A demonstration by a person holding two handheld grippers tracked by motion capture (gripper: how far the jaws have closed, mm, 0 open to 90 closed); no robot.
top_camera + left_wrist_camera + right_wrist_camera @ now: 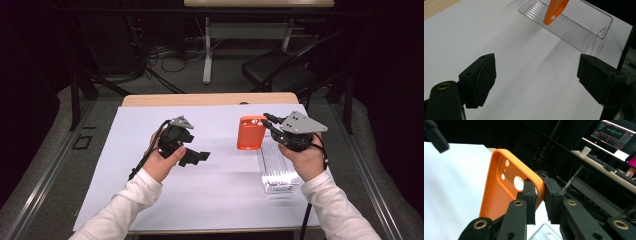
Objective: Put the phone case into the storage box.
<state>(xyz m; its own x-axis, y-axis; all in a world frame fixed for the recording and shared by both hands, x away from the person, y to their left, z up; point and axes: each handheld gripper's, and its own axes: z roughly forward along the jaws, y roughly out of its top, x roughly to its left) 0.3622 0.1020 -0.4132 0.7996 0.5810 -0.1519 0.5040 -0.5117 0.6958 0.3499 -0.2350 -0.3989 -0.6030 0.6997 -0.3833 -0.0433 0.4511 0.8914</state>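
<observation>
A: Orange phone case was pinched at one edge by the right gripper, jaws drawn narrow on the rim beside the camera cut-outs. Hung roughly upright, inner side turned toward that gripper's camera

B: And stood where, against the clear tray?

A: Over the tray's far end, lifted off the white sheet. From the left gripper view, lower corner dipped toward the ribbed floor; could not be told whether touching or just above

B: Left gripper?

A: Spread wide, with nothing between the pads, only bare sheet. Rested well apart from the case, at the left of the table, pointed across toward the tray

B: So which step, by that?

A: Looked like the carry itself: case gripped and airborne at the tray, not yet laid down. Judged as heading into the tray rather than out, though not settled by the pictures alone

B: Called for what next?

A: Probably a tilt first. Seemed too tall to sit upright, so needed laying over until its long side ran along the tray's length. Then a slow lowering between the two long walls, corner kept from catching the rim. Only after resting on the ribs, a release of the narrow grip and a straight lift away. Left side wanted free, perhaps to steady the light tray against sliding
</observation>
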